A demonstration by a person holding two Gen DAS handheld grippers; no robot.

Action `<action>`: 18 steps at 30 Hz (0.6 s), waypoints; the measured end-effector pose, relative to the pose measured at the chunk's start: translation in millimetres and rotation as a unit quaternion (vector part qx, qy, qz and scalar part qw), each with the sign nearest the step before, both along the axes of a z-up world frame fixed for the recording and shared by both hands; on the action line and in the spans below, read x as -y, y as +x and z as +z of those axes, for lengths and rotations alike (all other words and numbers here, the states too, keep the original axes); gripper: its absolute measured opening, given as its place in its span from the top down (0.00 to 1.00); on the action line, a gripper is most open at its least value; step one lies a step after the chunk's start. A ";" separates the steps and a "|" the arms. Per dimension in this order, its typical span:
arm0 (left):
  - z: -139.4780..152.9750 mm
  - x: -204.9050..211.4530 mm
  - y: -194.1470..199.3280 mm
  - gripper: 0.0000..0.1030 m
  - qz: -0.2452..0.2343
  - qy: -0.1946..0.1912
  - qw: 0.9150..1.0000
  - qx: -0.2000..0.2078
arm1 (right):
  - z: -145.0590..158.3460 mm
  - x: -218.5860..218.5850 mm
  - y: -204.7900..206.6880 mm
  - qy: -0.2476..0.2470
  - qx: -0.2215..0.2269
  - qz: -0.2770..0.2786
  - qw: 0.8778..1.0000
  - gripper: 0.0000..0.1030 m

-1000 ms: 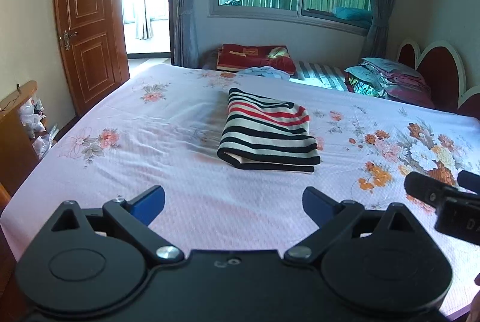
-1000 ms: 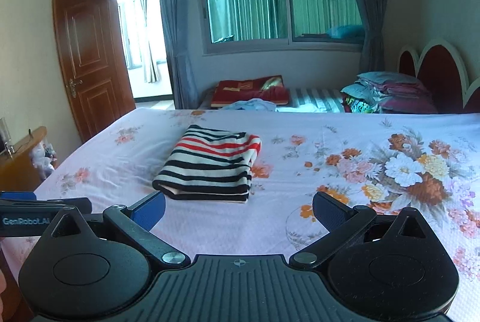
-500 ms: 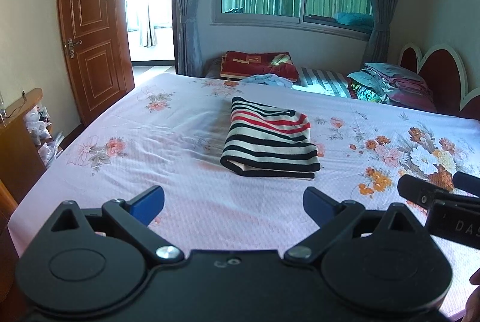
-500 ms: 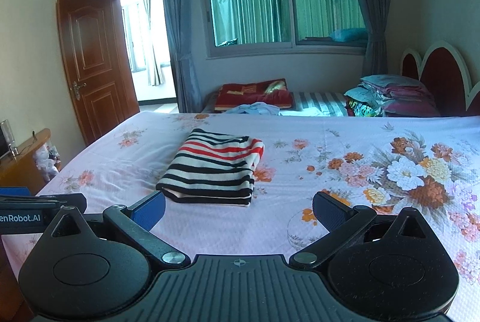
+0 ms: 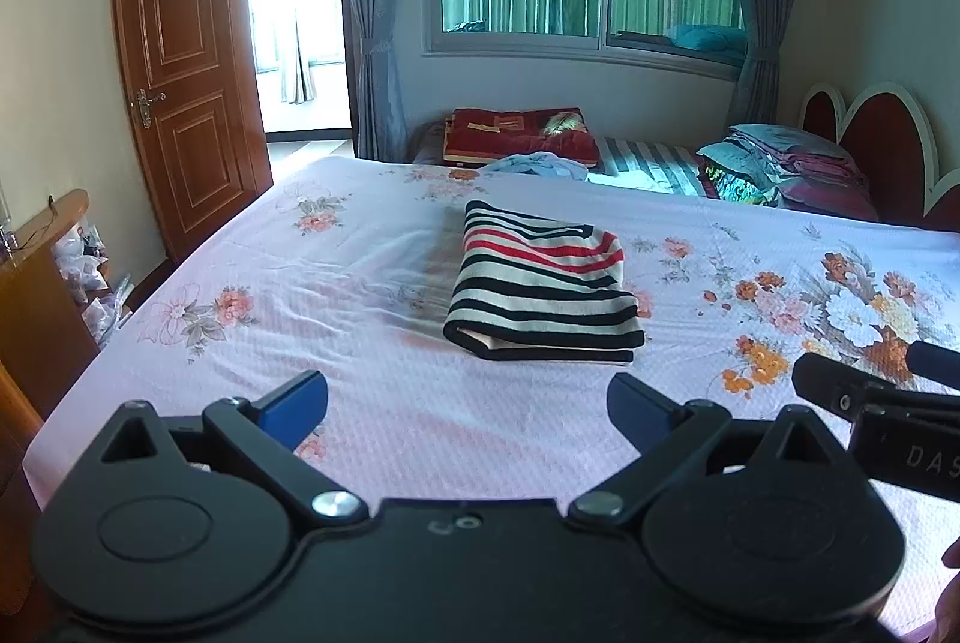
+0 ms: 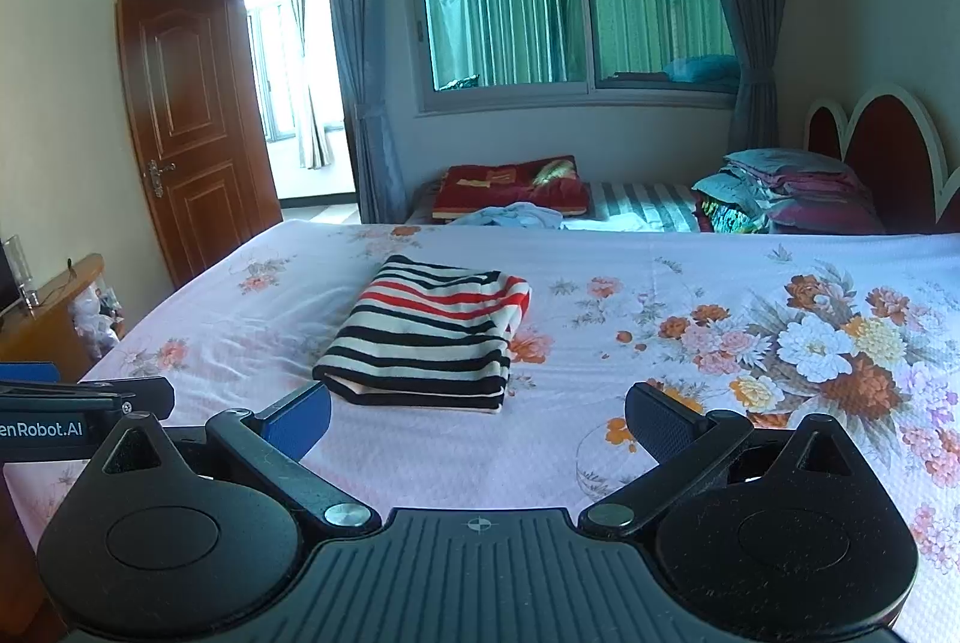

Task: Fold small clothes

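Both grippers have backed off the folded striped garment (image 5: 543,292) (fingers spread).

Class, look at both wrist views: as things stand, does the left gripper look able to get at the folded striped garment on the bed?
Probably yes. The left gripper is open and empty, and only bare floral bedsheet lies between it and the striped garment. The right gripper, also open, sits off to the side.
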State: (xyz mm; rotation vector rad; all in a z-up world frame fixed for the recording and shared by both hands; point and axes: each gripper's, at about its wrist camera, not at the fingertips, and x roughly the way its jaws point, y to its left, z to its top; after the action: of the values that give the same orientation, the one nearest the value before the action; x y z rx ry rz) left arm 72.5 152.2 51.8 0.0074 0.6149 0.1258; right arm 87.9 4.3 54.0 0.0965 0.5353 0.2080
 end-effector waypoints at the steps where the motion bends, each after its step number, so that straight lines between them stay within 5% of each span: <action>1: 0.2 -0.1 0.4 0.03 0.000 0.001 1.000 0.000 | -0.2 -0.3 0.3 0.000 0.000 0.001 1.000 0.00; 18: 0.4 0.8 1.2 0.03 -0.001 0.001 1.000 0.000 | -3.7 0.7 1.3 0.001 -0.003 0.005 1.000 0.00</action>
State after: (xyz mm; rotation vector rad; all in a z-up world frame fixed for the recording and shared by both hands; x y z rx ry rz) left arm 73.6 151.5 52.2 0.0104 0.6146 0.1251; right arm 89.1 3.5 50.4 0.0966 0.5422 0.2191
